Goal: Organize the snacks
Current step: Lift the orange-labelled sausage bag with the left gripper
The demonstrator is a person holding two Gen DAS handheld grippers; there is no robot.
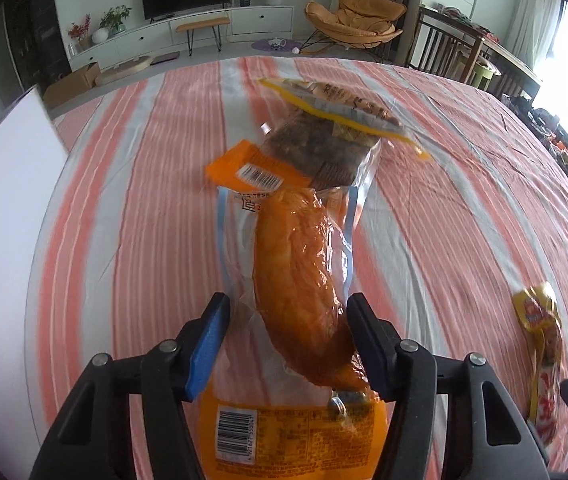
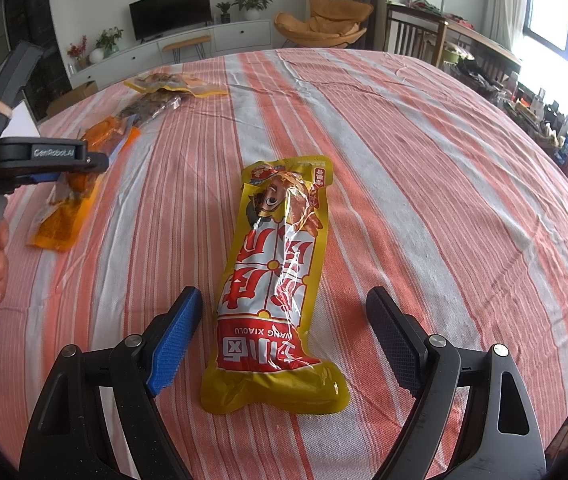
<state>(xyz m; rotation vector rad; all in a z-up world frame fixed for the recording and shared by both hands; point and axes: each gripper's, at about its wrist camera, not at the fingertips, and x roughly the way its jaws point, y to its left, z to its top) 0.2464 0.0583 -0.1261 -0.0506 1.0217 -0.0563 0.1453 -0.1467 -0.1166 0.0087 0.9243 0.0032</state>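
Observation:
My left gripper (image 1: 286,312) is open, its jaws on either side of a clear pack holding an orange chicken leg (image 1: 304,280) that lies on the striped tablecloth (image 1: 124,184). Beyond it lie an orange pack (image 1: 252,168) and a clear pack of dark snack (image 1: 316,148) with a yellow-edged pack (image 1: 348,108) on top. My right gripper (image 2: 284,312) is open around a yellow and red snack pack (image 2: 280,280), which also shows in the left wrist view (image 1: 544,344). The left gripper (image 2: 44,160) appears at the left of the right wrist view, over the chicken pack (image 2: 68,208).
A white board (image 1: 8,208) stands at the table's left edge. Beyond the table are a TV cabinet (image 1: 188,28), an orange lounge chair (image 1: 356,16) and wooden chairs (image 1: 452,48). Cluttered items line the right side by the window.

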